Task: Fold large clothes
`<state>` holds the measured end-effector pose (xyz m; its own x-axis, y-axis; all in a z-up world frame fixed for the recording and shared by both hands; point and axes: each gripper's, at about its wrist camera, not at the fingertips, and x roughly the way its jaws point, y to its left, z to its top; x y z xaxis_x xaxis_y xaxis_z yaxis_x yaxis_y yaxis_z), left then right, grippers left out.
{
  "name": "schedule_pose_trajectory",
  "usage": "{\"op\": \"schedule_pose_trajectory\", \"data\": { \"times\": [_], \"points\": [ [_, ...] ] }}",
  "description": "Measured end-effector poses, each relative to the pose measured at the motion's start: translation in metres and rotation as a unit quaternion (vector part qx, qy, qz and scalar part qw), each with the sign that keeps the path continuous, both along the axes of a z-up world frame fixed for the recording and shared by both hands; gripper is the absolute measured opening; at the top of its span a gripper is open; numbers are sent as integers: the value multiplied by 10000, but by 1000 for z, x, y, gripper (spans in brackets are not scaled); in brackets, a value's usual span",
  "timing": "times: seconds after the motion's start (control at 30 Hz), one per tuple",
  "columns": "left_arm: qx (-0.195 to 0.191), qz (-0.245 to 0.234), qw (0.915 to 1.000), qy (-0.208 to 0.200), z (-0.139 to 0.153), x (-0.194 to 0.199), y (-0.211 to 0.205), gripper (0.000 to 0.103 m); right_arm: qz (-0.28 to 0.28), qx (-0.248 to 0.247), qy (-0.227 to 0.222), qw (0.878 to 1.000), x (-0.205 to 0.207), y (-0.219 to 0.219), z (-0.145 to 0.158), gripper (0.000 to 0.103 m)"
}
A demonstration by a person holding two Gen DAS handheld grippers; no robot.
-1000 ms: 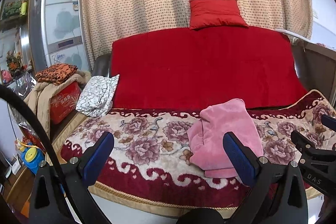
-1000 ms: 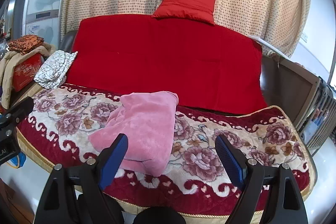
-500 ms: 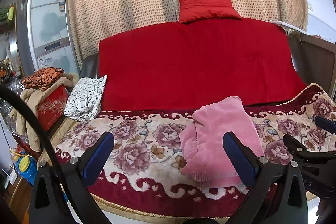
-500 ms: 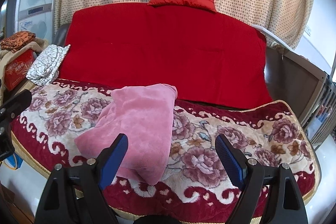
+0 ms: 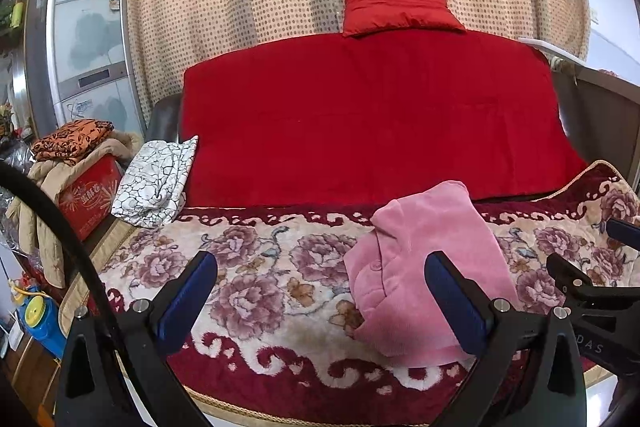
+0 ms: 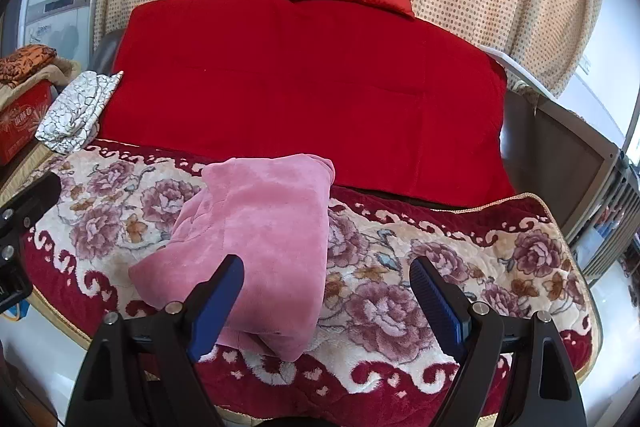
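Note:
A pink fleece garment (image 5: 416, 259) lies bunched on the floral blanket of the sofa seat (image 5: 256, 267); it also shows in the right wrist view (image 6: 260, 243), left of centre. My left gripper (image 5: 320, 299) is open and empty, hovering before the sofa's front edge, with its right finger over the garment's lower part. My right gripper (image 6: 326, 303) is open and empty, its left finger in front of the garment's near edge. The right gripper's body shows at the right edge of the left wrist view (image 5: 592, 303).
A red cover drapes the sofa back (image 5: 368, 115) with a red cushion (image 5: 396, 5) on top. A white patterned cloth (image 5: 156, 183) lies at the seat's left end. A red box with piled clothes (image 5: 84, 187) stands left. A wooden frame (image 6: 560, 147) stands right.
Both grippers have moved closer to the sofa and the pink garment, which now looks larger in both views. Both stay open. The garment has not moved.

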<state>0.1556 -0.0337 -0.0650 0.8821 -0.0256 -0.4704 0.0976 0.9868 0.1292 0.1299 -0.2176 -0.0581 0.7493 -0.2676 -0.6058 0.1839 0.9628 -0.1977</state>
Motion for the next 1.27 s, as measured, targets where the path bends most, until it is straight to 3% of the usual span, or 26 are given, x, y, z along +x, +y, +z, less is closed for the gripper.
{"op": "schedule_pose_trajectory", "data": {
  "times": [1.07, 1.27],
  "points": [
    [121, -23, 9998, 125, -14, -4, -2, 103, 134, 150, 209, 9996, 1, 3, -17, 87],
    [-43, -192, 9993, 314, -21, 22, 10, 103, 157, 179, 223, 9995, 9, -4, -19, 87]
  ]
}}
